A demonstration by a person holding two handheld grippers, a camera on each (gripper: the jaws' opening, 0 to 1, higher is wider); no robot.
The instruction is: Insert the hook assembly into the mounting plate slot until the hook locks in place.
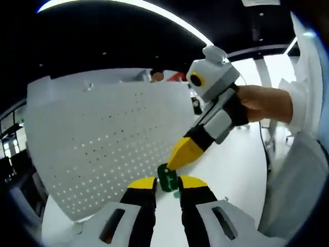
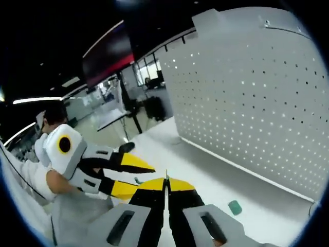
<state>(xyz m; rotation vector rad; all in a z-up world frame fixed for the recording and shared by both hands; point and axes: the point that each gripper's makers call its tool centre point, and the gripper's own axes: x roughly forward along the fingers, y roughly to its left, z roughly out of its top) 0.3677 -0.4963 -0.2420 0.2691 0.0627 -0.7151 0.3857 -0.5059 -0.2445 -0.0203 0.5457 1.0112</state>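
A small green hook piece [image 1: 167,178] sits between the yellow tips of my left gripper [image 1: 167,181], which is shut on it. The big white perforated mounting plate [image 1: 103,134] stands upright just behind and to the left. My right gripper [image 1: 177,159] comes in from the upper right, jaws together, its tip touching the top of the green piece. In the right gripper view my right gripper [image 2: 166,183] is shut, with a thin pale sliver at the seam that I cannot identify. The left gripper [image 2: 132,176] lies to its left, and the plate [image 2: 257,92] rises at the right.
A second small green piece [image 2: 235,207] lies on the white table [image 2: 205,170] near the plate's foot. A person's hand [image 1: 262,103] and white sleeve [image 1: 303,170] hold the right gripper. Dark office furniture [image 2: 128,110] stands far behind the table.
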